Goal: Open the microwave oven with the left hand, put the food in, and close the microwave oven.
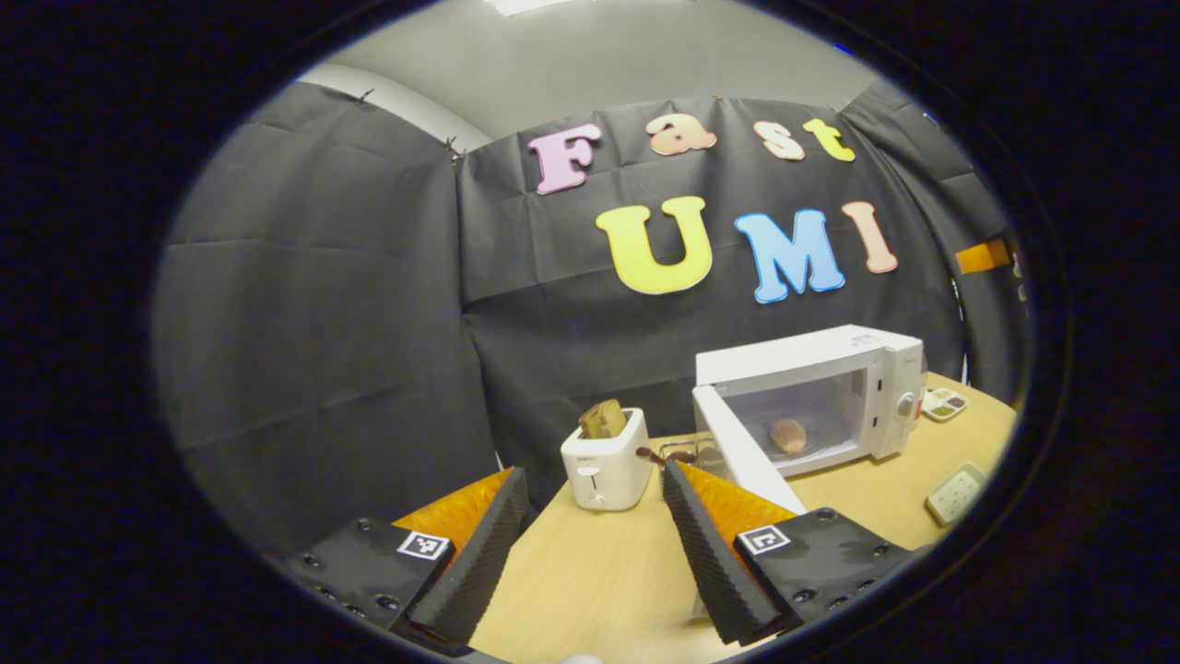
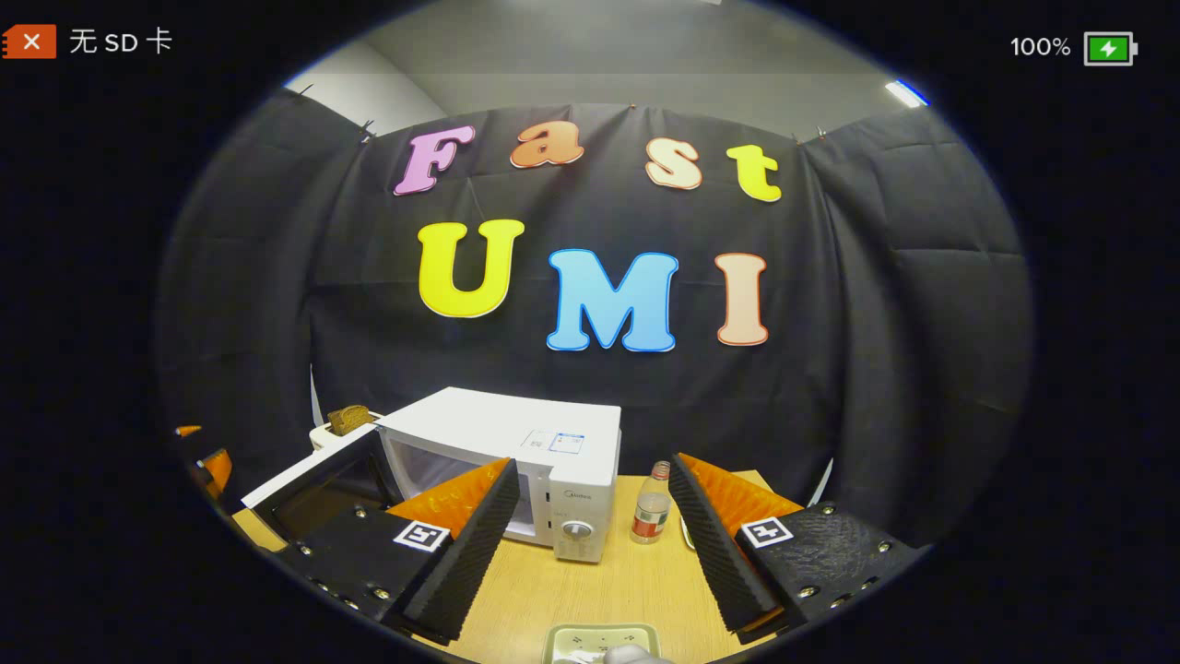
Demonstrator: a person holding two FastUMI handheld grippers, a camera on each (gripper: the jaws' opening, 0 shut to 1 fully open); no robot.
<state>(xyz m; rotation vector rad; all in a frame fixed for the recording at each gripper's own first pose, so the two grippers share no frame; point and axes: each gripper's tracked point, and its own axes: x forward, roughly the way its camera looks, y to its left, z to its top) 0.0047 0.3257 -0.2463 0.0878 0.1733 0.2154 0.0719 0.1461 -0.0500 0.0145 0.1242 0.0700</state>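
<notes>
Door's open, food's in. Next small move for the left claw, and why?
Probably bring the left claw to the outer face of the open door and push it shut. The microwave stands open with the food already inside, both claws are open and holding nothing, and the door swings out on the left claw's side, near the toaster.

Two wide fingers on the left gripper point(image 1: 595, 480), each ridged like a saw along the inner face. Flat blocks behind them, dotted with small round screws. A little square tag of black and white shapes stuck on each block. Same build on the right gripper point(image 2: 590, 470): ridged fingers, screws, square tags.
</notes>
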